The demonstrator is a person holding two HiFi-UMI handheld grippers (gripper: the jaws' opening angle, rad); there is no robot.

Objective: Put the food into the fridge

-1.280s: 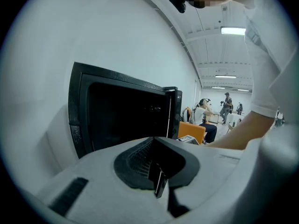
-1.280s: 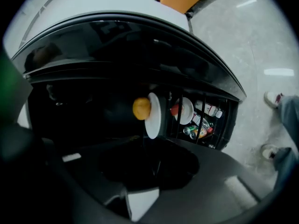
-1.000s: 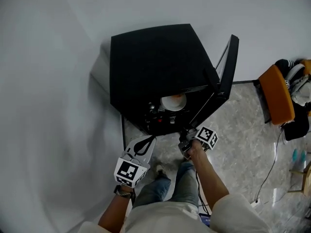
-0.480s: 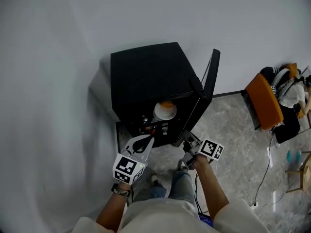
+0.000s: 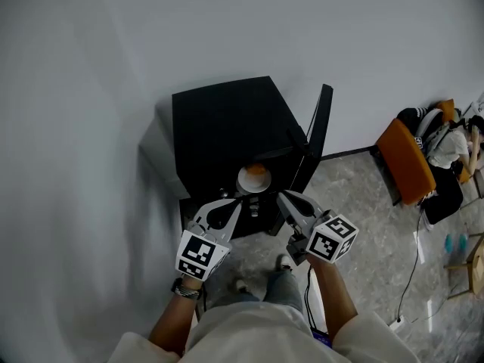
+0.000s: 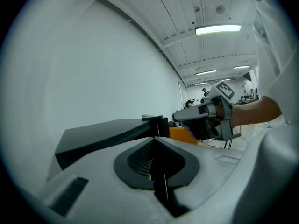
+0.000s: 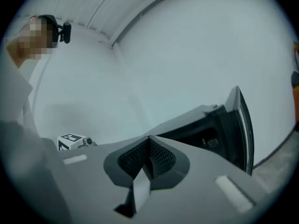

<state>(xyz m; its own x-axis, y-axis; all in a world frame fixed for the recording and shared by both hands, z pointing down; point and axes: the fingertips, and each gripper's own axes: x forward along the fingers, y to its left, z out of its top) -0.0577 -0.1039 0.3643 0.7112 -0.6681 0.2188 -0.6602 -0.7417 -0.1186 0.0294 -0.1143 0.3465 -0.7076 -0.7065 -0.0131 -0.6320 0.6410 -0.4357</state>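
The black mini fridge [image 5: 227, 119] stands against the white wall with its door [image 5: 318, 134] swung open to the right. Inside it sits a white plate holding orange food [image 5: 254, 178]. My left gripper [image 5: 236, 203] hovers just before the fridge's opening, shut and empty. My right gripper [image 5: 281, 196] hangs beside it, near the door's lower edge, also shut on nothing. The left gripper view shows its meeting pads [image 6: 154, 141], the fridge top [image 6: 107, 132] and the right gripper [image 6: 205, 120]. In the right gripper view its closed pads [image 7: 149, 139] point at the open door [image 7: 240, 125].
An orange chair [image 5: 408, 161] heaped with clothes stands on the marble floor at the right. A cable [image 5: 416, 271] trails across the floor beside it. The white wall runs behind and left of the fridge. The person's legs are right below both grippers.
Both grippers have risen in front of the fridge. The right one has come up from the door's lower corner and rolled, so its marker cube now faces the head camera.
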